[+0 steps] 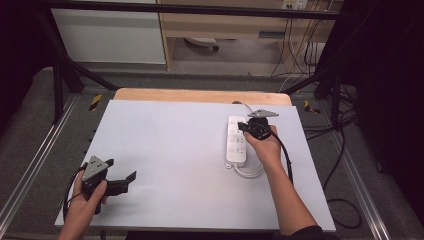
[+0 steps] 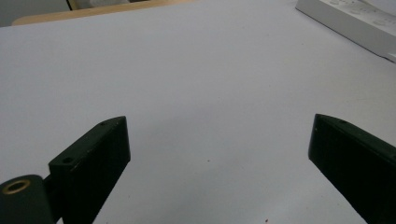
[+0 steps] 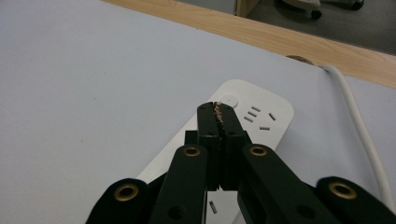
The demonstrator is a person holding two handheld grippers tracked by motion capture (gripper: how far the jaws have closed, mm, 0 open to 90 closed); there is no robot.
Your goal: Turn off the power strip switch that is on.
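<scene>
A white power strip [image 1: 235, 145] lies on the right half of the white table top [image 1: 170, 150], its long side running away from me. My right gripper [image 1: 243, 126] hovers over the strip's far end. In the right gripper view this gripper [image 3: 218, 112] is shut, jaws pressed together with nothing held, and its tips sit just short of the round button [image 3: 229, 100] on the strip [image 3: 266, 116]. My left gripper [image 1: 131, 181] rests near the front left corner, far from the strip. Its jaws stand wide open [image 2: 219, 140] over bare table, with the strip [image 2: 350, 21] at the upper right.
The strip's white cable [image 1: 250, 172] loops beside my right hand; another stretch of cable [image 3: 359, 126] runs toward the table's wooden far edge [image 1: 200, 95]. Black frame bars and loose floor cables [image 1: 345, 200] surround the table.
</scene>
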